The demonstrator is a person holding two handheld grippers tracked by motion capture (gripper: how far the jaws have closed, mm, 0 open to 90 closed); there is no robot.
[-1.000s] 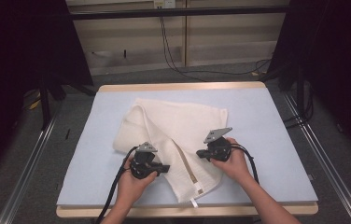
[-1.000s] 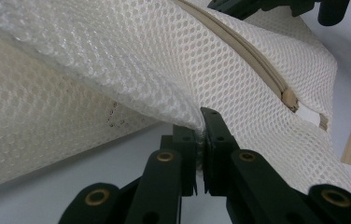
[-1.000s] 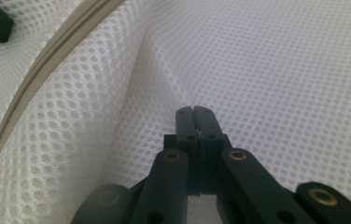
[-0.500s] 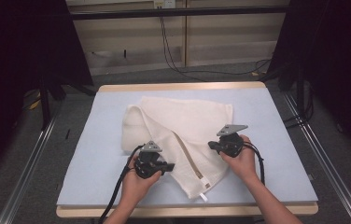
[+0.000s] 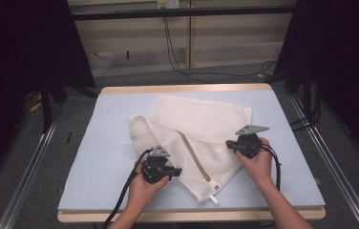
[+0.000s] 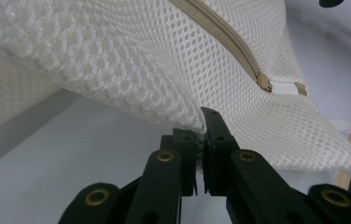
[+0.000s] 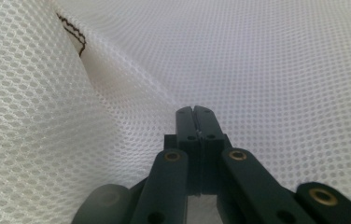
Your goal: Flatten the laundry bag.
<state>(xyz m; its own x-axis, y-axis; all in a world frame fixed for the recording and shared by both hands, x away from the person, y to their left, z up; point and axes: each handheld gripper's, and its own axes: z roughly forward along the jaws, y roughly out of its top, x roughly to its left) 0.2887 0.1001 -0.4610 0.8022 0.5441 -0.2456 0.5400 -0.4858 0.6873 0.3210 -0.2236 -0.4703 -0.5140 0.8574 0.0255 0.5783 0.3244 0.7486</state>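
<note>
**Both grippers clamped on the mesh bag, right side drawn outward**

Your right gripper (image 5: 229, 145) has slid toward the right edge of the table since a second ago, and its jaws are pressed together on the white honeycomb-mesh laundry bag (image 5: 194, 138); in the right gripper view the black jaws (image 7: 195, 112) meet flush, with mesh pinched at their tips. Your left gripper (image 5: 176, 171) has hardly shifted and is likewise closed, nipping the bag's lower edge (image 6: 200, 125). That widening gap between your hands suggests you are spreading the near part of the bag flat, and the fabric between the grippers now looks tauter than it did.

The pale blue table mat (image 5: 96, 157) carries the bag near its middle, running from the far centre down toward you. The bag is cream-white, soft and partly folded over itself, with a rolled fold at its left. A tan zipper strip (image 5: 194, 155) crosses it diagonally, ending in a small beige pull (image 6: 263, 82) beside a white tab. A small dark stitched squiggle (image 7: 73, 30) marks the mesh near your right gripper.
</note>
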